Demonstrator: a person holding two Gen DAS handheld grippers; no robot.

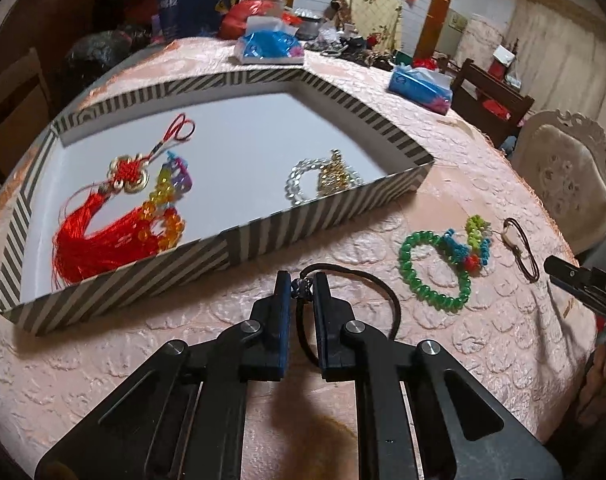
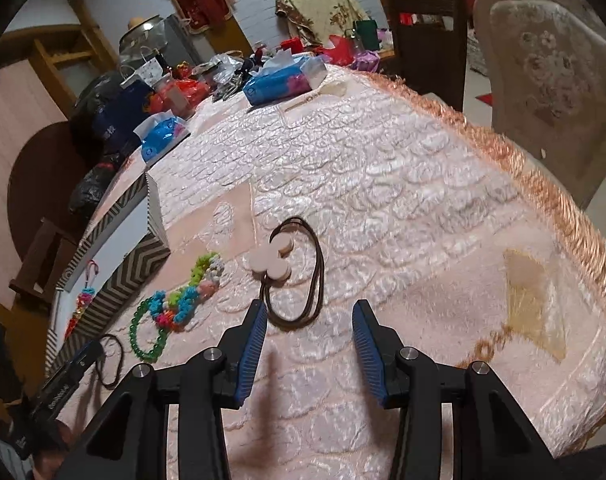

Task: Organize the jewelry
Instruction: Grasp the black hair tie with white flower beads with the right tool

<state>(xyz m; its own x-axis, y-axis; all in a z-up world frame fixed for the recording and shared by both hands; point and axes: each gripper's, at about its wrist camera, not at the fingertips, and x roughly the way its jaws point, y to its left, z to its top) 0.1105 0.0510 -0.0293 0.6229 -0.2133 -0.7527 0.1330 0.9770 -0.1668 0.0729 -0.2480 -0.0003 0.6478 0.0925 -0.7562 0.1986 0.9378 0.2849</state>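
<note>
Left wrist: left gripper (image 1: 301, 286) clamped on black cord's (image 1: 377, 286) bead, loop trailing right over the tablecloth. Risk: dangling loop snags striped box (image 1: 239, 240) wall.

Right wrist: right gripper (image 2: 309, 316) spread wide, holding nothing; brown hair tie (image 2: 317, 268) just ahead, nearer its left finger. Off-centre closing may miss.

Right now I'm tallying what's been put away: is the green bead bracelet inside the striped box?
No, the green bead bracelet lies on the tablecloth outside the striped box.
</note>
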